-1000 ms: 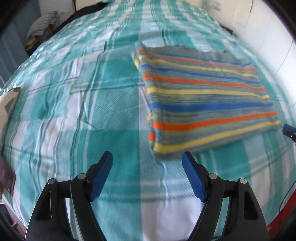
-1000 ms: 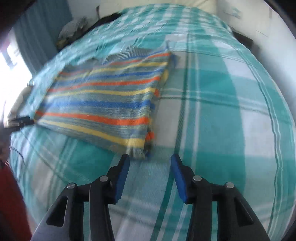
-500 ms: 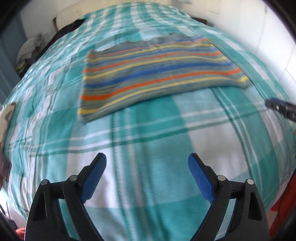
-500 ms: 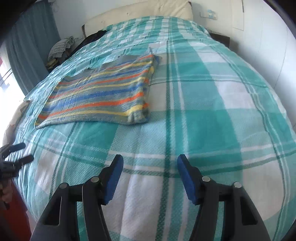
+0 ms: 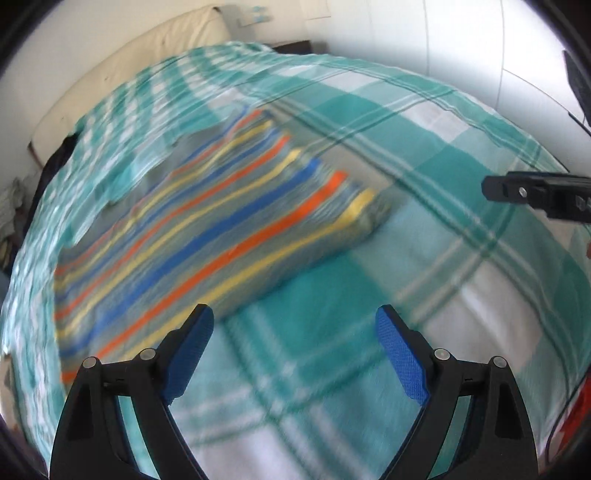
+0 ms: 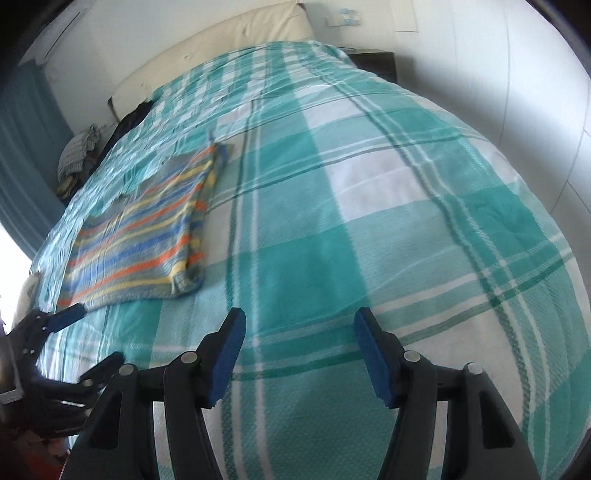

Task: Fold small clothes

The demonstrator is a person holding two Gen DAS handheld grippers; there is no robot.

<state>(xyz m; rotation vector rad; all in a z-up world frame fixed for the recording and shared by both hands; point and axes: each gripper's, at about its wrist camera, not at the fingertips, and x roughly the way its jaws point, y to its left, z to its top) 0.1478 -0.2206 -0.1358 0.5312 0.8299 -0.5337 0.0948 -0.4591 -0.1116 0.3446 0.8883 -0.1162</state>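
Sweater [image 6: 140,236] folded, edges seemingly aligned | bedspread [image 6: 369,221] bare rightward | both tools released, empty

From my remote station I log the following background items. Bed [image 6: 369,229]: covered edge to edge by a teal-and-white plaid blanket [image 6: 317,155] with thin dark green lines, lightly rumpled toward the head end. Headboard [image 6: 207,48]: cream, padded, running along the far end against a white wall [image 6: 480,66]. Nightstand [image 6: 373,61]: dark, just beside the bed's far corner. Wall plate [image 6: 341,16]: small, with bluish marks, above the nightstand. Curtain [image 6: 22,122]: teal, hanging at the left side. Heap of clothing [image 6: 75,158]: checked and pale fabrics, piled beside the bed near the curtain; a dark garment [image 6: 131,118] lies at the blanket's edge close to it.
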